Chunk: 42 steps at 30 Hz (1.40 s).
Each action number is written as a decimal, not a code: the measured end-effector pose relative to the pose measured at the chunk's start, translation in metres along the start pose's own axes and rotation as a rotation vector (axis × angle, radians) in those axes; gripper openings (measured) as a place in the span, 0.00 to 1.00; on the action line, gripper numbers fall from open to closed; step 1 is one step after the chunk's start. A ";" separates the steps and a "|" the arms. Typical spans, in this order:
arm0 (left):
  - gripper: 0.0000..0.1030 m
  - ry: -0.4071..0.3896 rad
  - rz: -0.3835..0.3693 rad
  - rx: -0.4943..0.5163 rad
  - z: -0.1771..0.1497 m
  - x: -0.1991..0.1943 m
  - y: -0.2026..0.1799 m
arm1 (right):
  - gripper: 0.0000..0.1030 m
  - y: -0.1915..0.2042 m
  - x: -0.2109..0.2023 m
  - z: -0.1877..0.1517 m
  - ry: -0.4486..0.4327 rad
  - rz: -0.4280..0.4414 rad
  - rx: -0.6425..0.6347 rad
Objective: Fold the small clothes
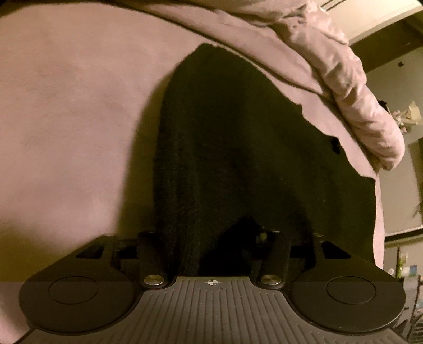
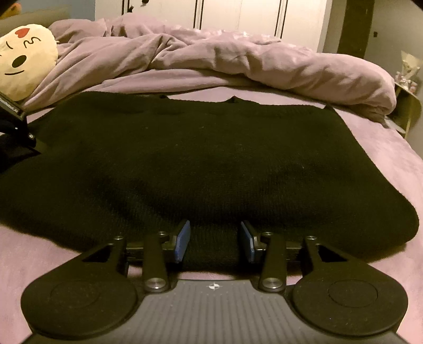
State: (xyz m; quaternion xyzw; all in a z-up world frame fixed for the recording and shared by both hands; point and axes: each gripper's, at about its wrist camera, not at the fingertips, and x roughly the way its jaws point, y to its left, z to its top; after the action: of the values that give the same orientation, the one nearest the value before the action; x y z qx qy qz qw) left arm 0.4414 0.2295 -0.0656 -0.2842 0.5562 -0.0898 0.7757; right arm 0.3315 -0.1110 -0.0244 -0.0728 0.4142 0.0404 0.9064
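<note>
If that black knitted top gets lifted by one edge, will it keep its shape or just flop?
The black knitted top probably flops: it follows the soft bed and bulges at its near edge. Its fuzzy knit likely grips the blue pads well. It looks thick, so perhaps slightly heavy.

Black sweater [image 2: 201, 164], mauve sheet [image 2: 391, 164] (blue pads [image 2: 183, 240]).

Sweater [image 2: 201, 158] on bed [image 2: 383, 148]; duvet [image 2: 238, 60] behind

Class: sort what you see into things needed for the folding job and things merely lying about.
Needed: black sweater; left gripper; right gripper.
Lying about: duvet; emoji pillow; wardrobe.
</note>
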 end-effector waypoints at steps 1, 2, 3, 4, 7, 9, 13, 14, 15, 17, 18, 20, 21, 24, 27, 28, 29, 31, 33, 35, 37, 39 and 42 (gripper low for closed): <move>0.68 0.001 -0.012 -0.005 0.001 0.002 -0.001 | 0.39 0.000 -0.001 0.005 0.004 -0.008 0.005; 0.70 -0.003 -0.015 -0.007 0.001 0.004 -0.002 | 0.39 0.000 -0.004 0.010 -0.006 -0.014 0.011; 0.71 -0.006 -0.015 -0.009 0.001 0.005 -0.004 | 0.39 0.001 -0.009 0.014 -0.038 -0.018 0.015; 0.69 -0.014 -0.009 -0.007 0.000 0.006 -0.006 | 0.37 0.002 -0.011 0.018 -0.065 -0.025 0.015; 0.57 -0.028 0.002 0.007 -0.001 0.005 -0.010 | 0.23 0.004 -0.008 0.030 -0.107 -0.014 0.009; 0.43 -0.026 -0.015 -0.007 0.000 0.003 -0.008 | 0.08 0.005 0.002 0.033 -0.099 0.002 0.009; 0.38 -0.021 -0.032 -0.002 0.001 0.002 -0.006 | 0.06 0.011 0.021 0.038 -0.087 0.004 -0.007; 0.40 -0.021 -0.031 -0.005 0.001 0.003 -0.005 | 0.06 0.013 0.027 0.034 -0.064 -0.001 -0.011; 0.44 -0.020 -0.030 -0.012 0.001 0.005 -0.004 | 0.06 0.014 0.034 0.028 -0.048 -0.005 -0.018; 0.48 -0.013 -0.033 -0.017 0.001 0.007 -0.003 | 0.06 0.020 0.041 0.016 -0.074 -0.022 -0.099; 0.48 -0.013 -0.032 -0.016 0.001 0.007 -0.003 | 0.06 0.024 0.042 0.015 -0.077 -0.031 -0.132; 0.46 -0.012 -0.025 -0.019 0.001 0.007 -0.006 | 0.06 0.023 0.042 0.019 -0.060 -0.025 -0.132; 0.46 -0.016 -0.019 -0.016 0.001 0.005 -0.008 | 0.06 0.022 0.040 0.023 -0.050 -0.023 -0.134; 0.46 -0.015 -0.009 0.012 -0.001 0.005 -0.012 | 0.05 0.023 0.031 0.034 -0.037 -0.028 -0.119; 0.53 -0.004 -0.022 -0.012 0.001 0.009 -0.006 | 0.06 0.025 0.029 0.032 -0.053 -0.041 -0.123; 0.54 -0.002 -0.026 -0.018 0.002 0.010 -0.006 | 0.06 0.024 0.037 0.026 -0.031 -0.038 -0.114; 0.55 -0.002 -0.025 -0.015 0.002 0.011 -0.007 | 0.06 0.023 0.042 0.023 -0.032 -0.033 -0.119; 0.52 -0.004 -0.018 -0.013 0.003 0.012 -0.009 | 0.06 0.025 0.049 0.024 -0.030 -0.029 -0.154; 0.40 -0.007 -0.014 -0.023 0.003 0.009 -0.010 | 0.05 0.026 0.050 0.027 -0.019 -0.026 -0.178; 0.32 -0.014 -0.023 -0.032 0.003 0.004 -0.012 | 0.06 0.023 0.046 0.029 -0.020 -0.011 -0.186; 0.28 -0.030 -0.019 -0.006 0.002 -0.003 -0.020 | 0.06 0.018 0.037 0.031 -0.034 0.015 -0.169; 0.26 -0.052 -0.019 0.007 0.001 -0.012 -0.031 | 0.06 0.012 0.024 0.033 -0.050 0.028 -0.130; 0.25 -0.097 -0.048 0.001 0.000 -0.029 -0.055 | 0.07 0.002 0.004 0.030 -0.091 0.024 -0.097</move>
State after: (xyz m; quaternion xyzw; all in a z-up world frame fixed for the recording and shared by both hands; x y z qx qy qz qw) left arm 0.4400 0.1978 -0.0124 -0.3009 0.5109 -0.0948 0.7996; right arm 0.3562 -0.1035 -0.0077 -0.1097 0.3709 0.0744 0.9191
